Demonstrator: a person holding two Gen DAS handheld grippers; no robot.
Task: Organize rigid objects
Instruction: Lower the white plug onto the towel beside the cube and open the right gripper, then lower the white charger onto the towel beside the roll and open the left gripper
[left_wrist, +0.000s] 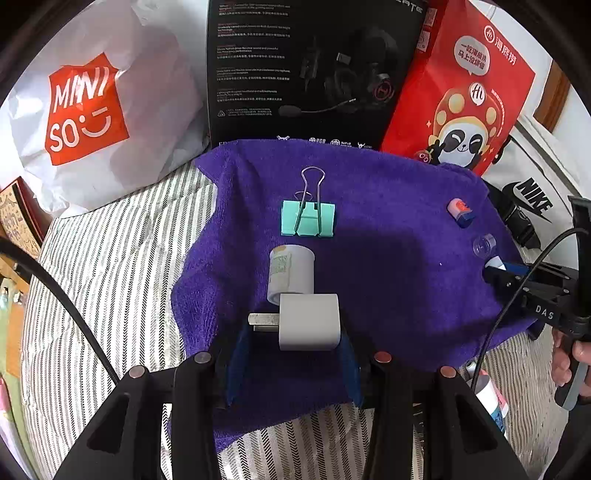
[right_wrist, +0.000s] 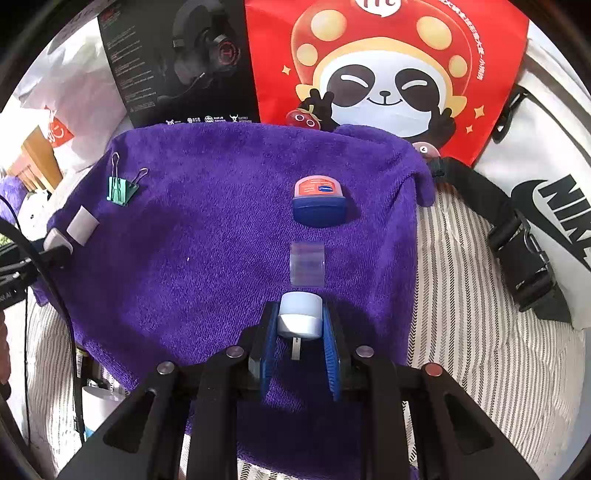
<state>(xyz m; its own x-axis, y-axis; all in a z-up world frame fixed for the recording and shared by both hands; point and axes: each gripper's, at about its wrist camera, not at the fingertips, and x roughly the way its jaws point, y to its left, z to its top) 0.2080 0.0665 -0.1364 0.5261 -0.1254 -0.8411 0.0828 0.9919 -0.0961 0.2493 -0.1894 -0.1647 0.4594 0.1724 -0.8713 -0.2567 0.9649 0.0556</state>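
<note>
The left tool (left_wrist: 291, 328) is narrowed on a white plug adapter (left_wrist: 308, 322), its prongs pointing left, just above the purple towel (left_wrist: 388, 206). The right tool (right_wrist: 299, 325) is nearly closed, clamping a small white plug (right_wrist: 299, 317). Ahead lie a clear cap (right_wrist: 307, 264) and a blue-lidded jar (right_wrist: 319, 205).
</note>
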